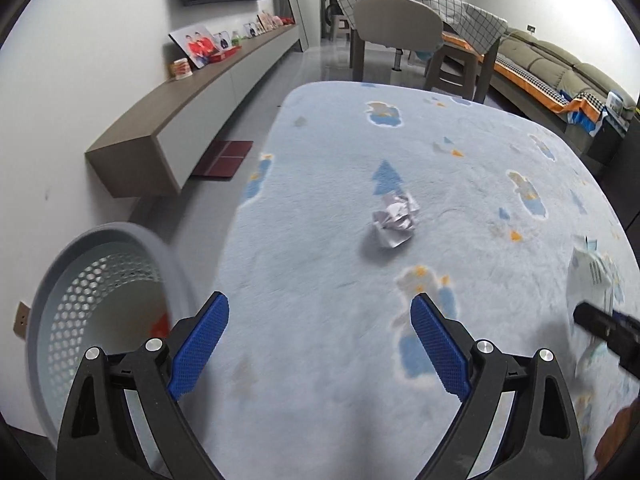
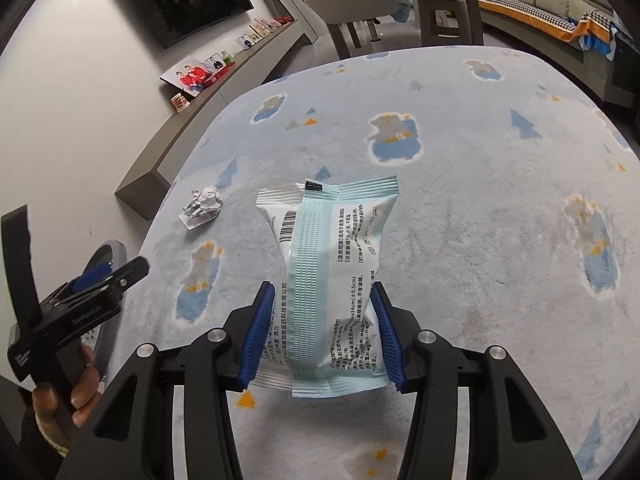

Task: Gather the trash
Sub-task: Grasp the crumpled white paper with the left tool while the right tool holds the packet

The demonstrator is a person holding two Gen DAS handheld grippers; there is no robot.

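Observation:
My right gripper (image 2: 322,292) is shut on a white and pale-green plastic packet (image 2: 326,264) and holds it upright above the carpet. The packet also shows at the right edge of the left wrist view (image 1: 592,280). A crumpled paper ball (image 1: 394,220) lies on the blue carpet ahead of my left gripper (image 1: 320,312), which is open and empty. The ball also shows in the right wrist view (image 2: 204,206). A grey perforated bin (image 1: 100,320) stands at the carpet's left edge, beside my left gripper.
The light-blue patterned carpet (image 1: 460,200) covers the floor. A long low wall cabinet (image 1: 168,128) with photo frames runs along the left. A dining table (image 1: 420,4) with a chair (image 1: 396,24) stands behind, and a sofa (image 1: 560,68) at the right.

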